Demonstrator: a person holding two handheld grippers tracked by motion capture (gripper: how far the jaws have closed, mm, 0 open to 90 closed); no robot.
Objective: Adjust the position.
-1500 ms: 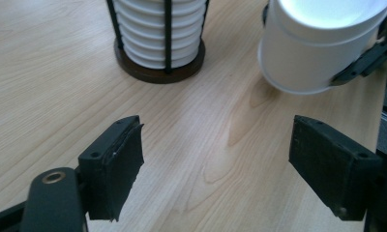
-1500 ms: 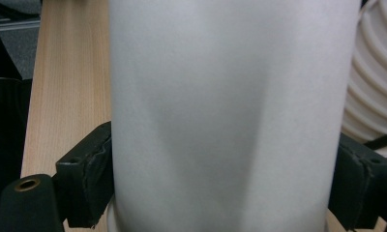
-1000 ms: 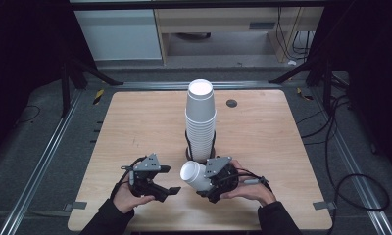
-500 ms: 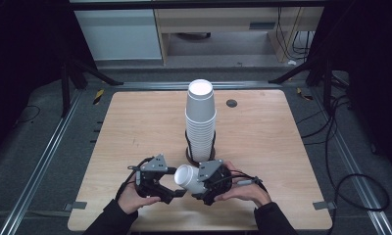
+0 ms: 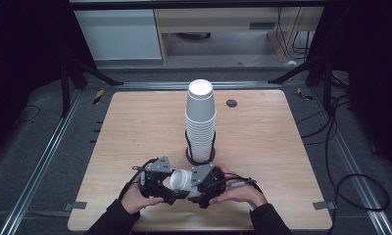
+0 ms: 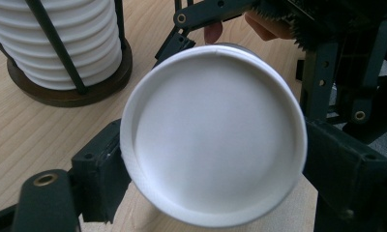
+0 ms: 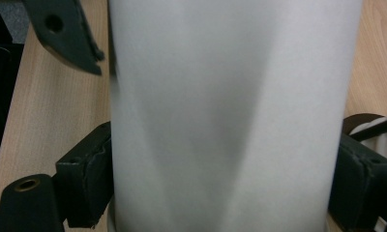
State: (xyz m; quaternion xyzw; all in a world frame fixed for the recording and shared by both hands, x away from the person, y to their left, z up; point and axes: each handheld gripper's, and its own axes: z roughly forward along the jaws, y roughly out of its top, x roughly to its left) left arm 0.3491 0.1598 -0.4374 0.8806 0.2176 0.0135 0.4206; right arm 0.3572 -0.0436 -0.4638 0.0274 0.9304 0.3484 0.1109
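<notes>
A white paper cup point(image 5: 182, 178) lies on its side just above the wooden table point(image 5: 135, 127) near its front edge. My right gripper point(image 5: 194, 182) is shut on the cup's wall; in the right gripper view both pads press the cup point(image 7: 225, 96). My left gripper point(image 5: 168, 185) faces it from the left. In the left gripper view the cup's closed bottom point(image 6: 213, 130) sits between my jaws, which have just been closing, and both pads touch its rim. Behind stands a tall stack of white cups point(image 5: 200, 122) in a black wire holder point(image 5: 200, 155).
The stack and its round dark base point(image 6: 70, 92) stand close behind the grippers. A dark grommet point(image 5: 232, 103) sits at the table's far right. A yellow-handled tool point(image 5: 98, 95) lies on the floor beyond the left corner. Metal rails run along both sides.
The two grippers have come together: the left one moved right and the right one carried the cup left, so the cup's bottom end now sits between the left jaws.
</notes>
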